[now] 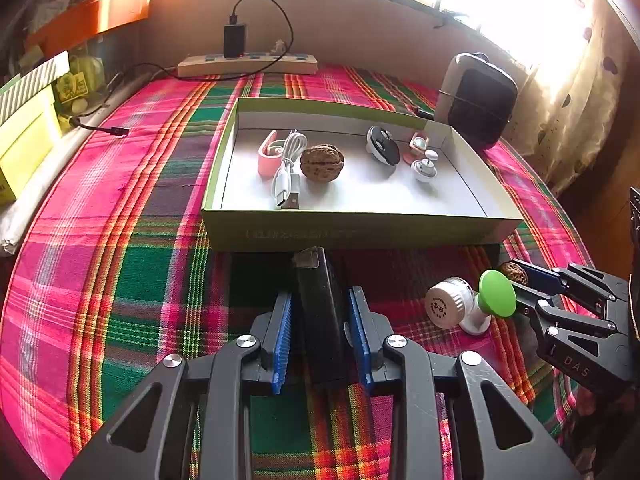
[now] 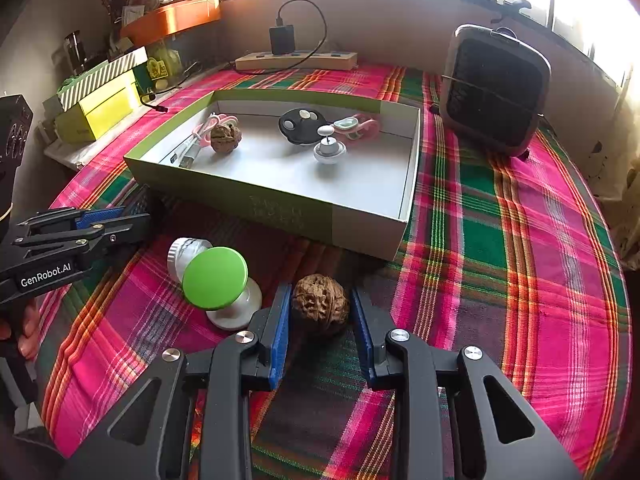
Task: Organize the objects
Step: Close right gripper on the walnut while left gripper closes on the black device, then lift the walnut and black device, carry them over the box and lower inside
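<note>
Blown-out window glare, fisheye-warped edges

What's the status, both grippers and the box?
Left gripper shut on black block. Right gripper around walnut, jaws not visibly touching. Box ahead, part filled. Green-topped piece and white jar lie between the grippers.

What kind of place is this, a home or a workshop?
Most likely a home, at a table by a window. A plaid tablecloth covers the table, a power strip with a plugged-in charger lies along the wall, and gift-style boxes are stacked at the side.
</note>
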